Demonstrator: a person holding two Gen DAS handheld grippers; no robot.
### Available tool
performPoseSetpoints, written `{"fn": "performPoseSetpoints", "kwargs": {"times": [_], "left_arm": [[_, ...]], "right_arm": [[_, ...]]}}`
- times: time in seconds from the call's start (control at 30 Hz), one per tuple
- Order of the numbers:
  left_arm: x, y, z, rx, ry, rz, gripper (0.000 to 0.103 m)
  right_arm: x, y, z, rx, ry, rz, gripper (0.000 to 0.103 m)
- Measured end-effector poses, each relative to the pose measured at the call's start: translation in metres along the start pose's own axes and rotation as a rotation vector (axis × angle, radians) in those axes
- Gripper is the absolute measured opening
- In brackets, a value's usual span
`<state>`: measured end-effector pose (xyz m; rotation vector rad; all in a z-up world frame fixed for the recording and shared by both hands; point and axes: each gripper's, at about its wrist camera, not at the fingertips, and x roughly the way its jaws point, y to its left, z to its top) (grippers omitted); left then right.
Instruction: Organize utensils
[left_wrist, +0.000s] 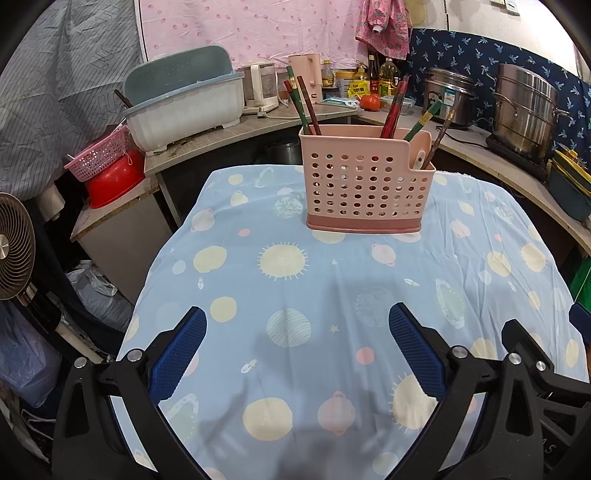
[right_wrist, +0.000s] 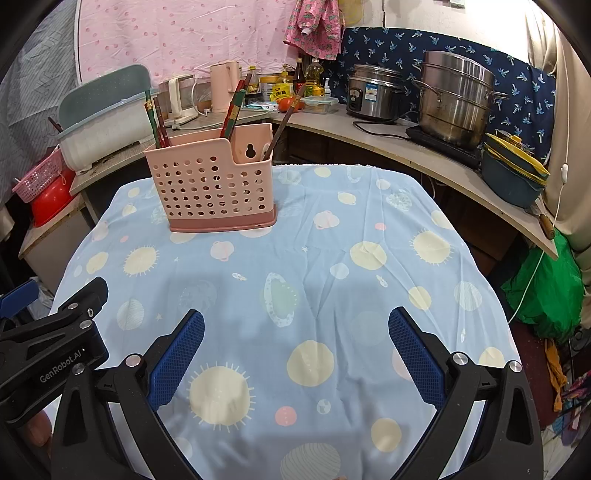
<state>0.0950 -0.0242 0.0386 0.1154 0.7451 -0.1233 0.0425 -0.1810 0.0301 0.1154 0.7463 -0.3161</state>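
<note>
A pink perforated utensil holder stands upright at the far side of the table, on the blue planet-print cloth. Several red and green chopsticks stick up from its compartments, and a white-handled utensil sits in the low right pocket. The holder also shows in the right wrist view, far left. My left gripper is open and empty above the near cloth. My right gripper is open and empty too. The left gripper's body shows at the left edge of the right wrist view.
A counter curves behind the table with a rice cooker, a steel steamer pot, kettles and bottles. A white-and-teal dish bin, a pink basket and a red bowl sit at the left. A fan stands far left.
</note>
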Motion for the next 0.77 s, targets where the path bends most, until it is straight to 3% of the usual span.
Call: {"fn": "performPoseSetpoints", "kwargs": {"times": [0.77], "left_arm": [[-0.0019,0.0006,0.0006,0.003,-0.012,-0.003,0.094]], "right_arm": [[-0.0024,0.0003,-0.0003,0.004,-0.002,-0.009,0.096]]}}
